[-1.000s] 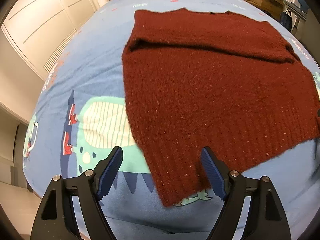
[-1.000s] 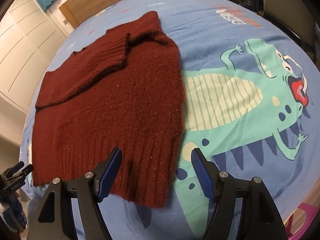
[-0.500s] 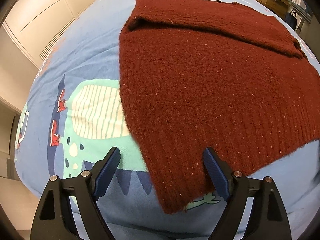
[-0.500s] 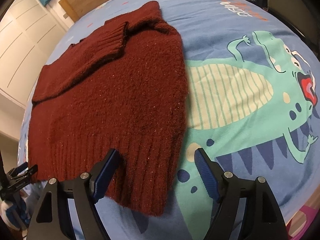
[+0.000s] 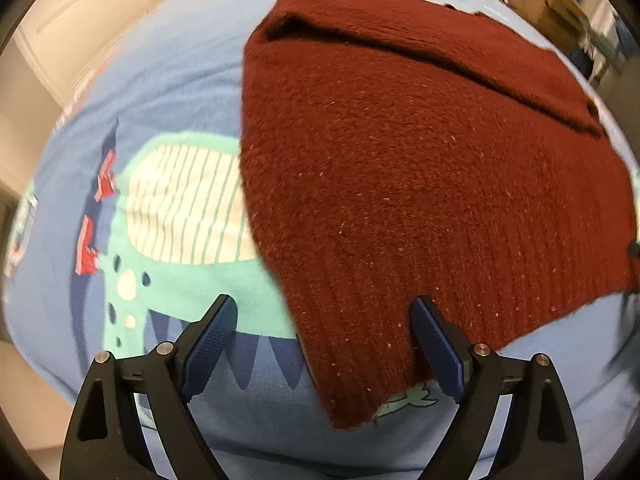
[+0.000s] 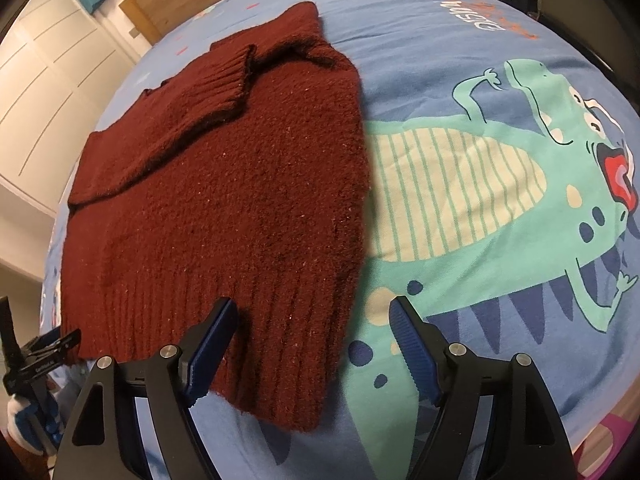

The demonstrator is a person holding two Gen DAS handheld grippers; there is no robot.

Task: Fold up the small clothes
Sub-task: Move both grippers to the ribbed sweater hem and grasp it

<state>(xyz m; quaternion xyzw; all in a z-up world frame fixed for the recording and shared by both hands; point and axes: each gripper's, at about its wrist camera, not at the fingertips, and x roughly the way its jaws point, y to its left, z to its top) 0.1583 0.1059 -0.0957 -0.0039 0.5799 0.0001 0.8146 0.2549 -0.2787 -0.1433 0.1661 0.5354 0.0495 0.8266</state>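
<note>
Sleeves: folded across sweater [image 5: 420,168] chest.
Remaining: hem corners ungrasped at 6 o'clock.
Left gripper [image 5: 324,344]: jaws opening, empty.
Right gripper [image 6: 314,344]: jaws apart, empty.

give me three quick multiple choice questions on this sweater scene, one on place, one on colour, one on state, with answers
1. Where does the sweater lie?
A. on the dinosaur-print bedsheet
B. on a wooden floor
C. in a basket

2. What colour is the sweater?
A. mustard yellow
B. dark red
C. white

3. How is the sweater's sleeve arranged?
A. hanging off the bed
B. spread out to the side
C. folded across the body

Answers:
1. A, blue printed sheet shows all round it.
2. B, the knit is dark red in both views.
3. C, the ribbed cuff lies on top of the chest.
</note>
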